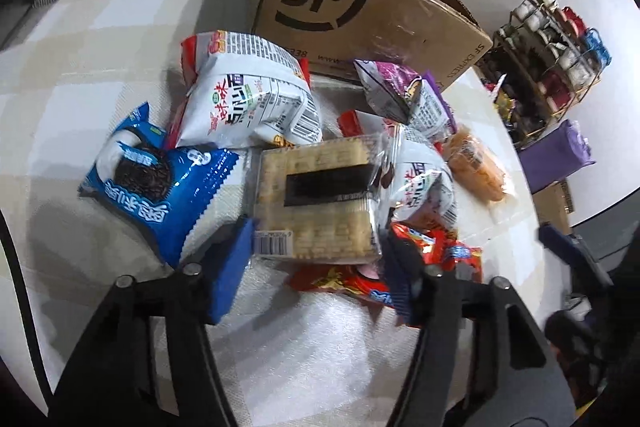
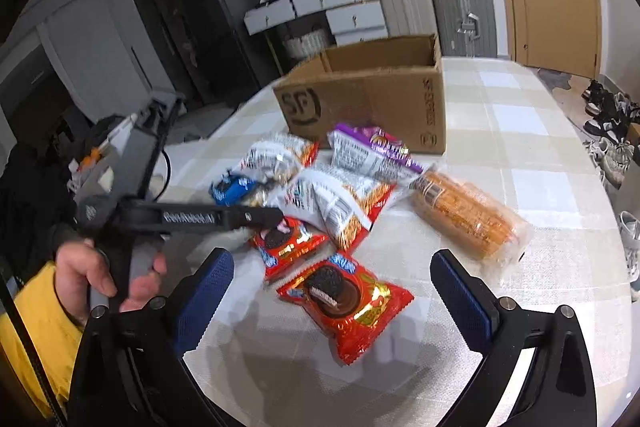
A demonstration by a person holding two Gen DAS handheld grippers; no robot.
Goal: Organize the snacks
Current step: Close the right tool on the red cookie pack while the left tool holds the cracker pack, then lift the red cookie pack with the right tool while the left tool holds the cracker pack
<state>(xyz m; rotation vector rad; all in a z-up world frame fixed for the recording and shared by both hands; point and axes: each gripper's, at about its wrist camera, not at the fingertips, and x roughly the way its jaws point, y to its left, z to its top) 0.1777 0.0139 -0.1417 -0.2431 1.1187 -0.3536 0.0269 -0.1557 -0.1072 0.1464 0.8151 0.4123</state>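
My left gripper [image 1: 316,259] is shut on a clear pack of crackers [image 1: 316,195], its blue pads pressing both sides, above the snack pile. Around it lie a blue Oreo pack [image 1: 156,183], white noodle bags [image 1: 256,95], a purple bag [image 1: 404,95], an orange cracker roll [image 1: 476,163] and red Oreo packs [image 1: 400,267]. An open SF cardboard box [image 1: 360,11] stands behind the pile. My right gripper [image 2: 332,291] is open and empty over a red Oreo pack [image 2: 348,307]. The box [image 2: 372,99] and the left gripper [image 2: 224,219] show in the right wrist view.
The round table [image 2: 520,131] has a checked cloth. Suitcases [image 2: 460,11] and cabinets stand beyond it. Shoes [image 2: 608,131] lie on the floor at right. A shelf rack [image 1: 556,39] stands past the table's edge.
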